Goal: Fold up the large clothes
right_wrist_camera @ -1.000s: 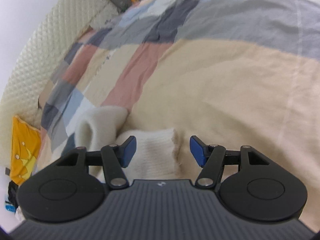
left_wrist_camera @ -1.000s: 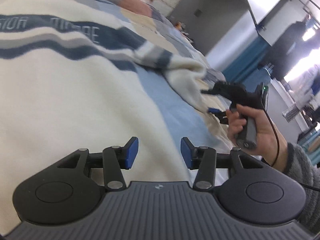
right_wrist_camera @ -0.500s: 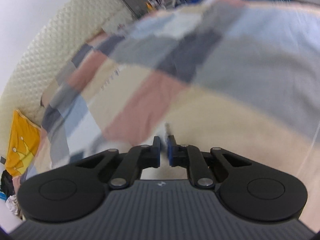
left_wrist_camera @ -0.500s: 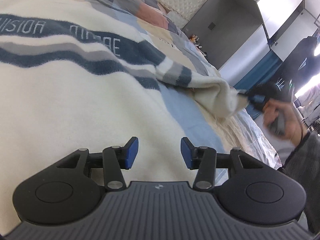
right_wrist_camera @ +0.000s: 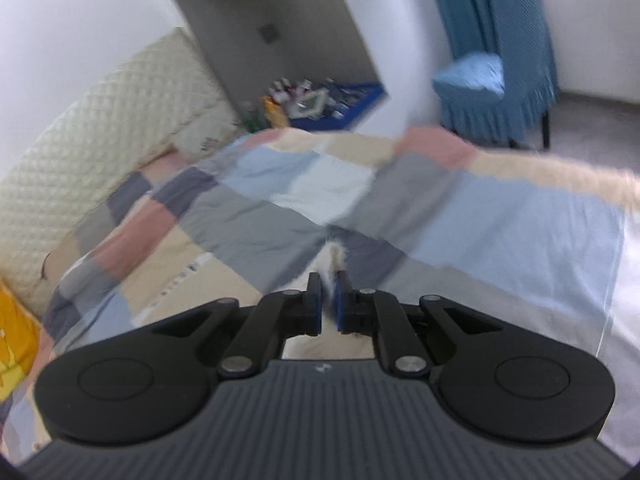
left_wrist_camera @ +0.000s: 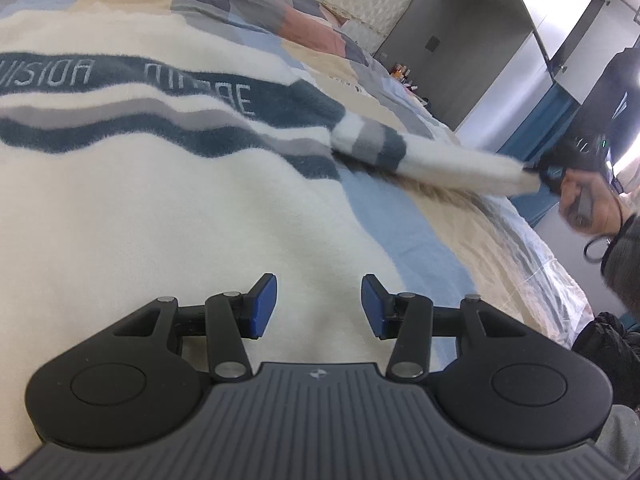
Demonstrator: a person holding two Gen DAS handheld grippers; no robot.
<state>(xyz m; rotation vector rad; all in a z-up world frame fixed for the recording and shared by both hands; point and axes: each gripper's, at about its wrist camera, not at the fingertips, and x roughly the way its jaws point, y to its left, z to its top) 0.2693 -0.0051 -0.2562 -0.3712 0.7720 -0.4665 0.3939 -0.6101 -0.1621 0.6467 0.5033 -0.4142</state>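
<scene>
Your cream fleece sweater with the navy and grey chest stripes (left_wrist_camera: 132,184) lies flat on the patchwork quilt of pink, blue, grey and beige squares (left_wrist_camera: 404,236), and everything in the next move turns on its one sleeve (left_wrist_camera: 424,160). That striped, cream-ended sleeve runs straight out from the sweater's body toward your right gripper (right_wrist_camera: 329,306), lifted clear of the quilt, so its long axis points away from the chest stripes rather than across them. Your right gripper has its blue pads clamped together on the fuzzy cuff, a tuft of cream pile showing between them. Your left gripper (left_wrist_camera: 318,306) hovers with its jaws apart and nothing between them, just above the sweater's plain lower body, nearer to the hem than to the stripes. To my eye, the sleeve must swing back over the body toward the stripes, and only your right hand (left_wrist_camera: 588,204) is placed to carry it.
</scene>
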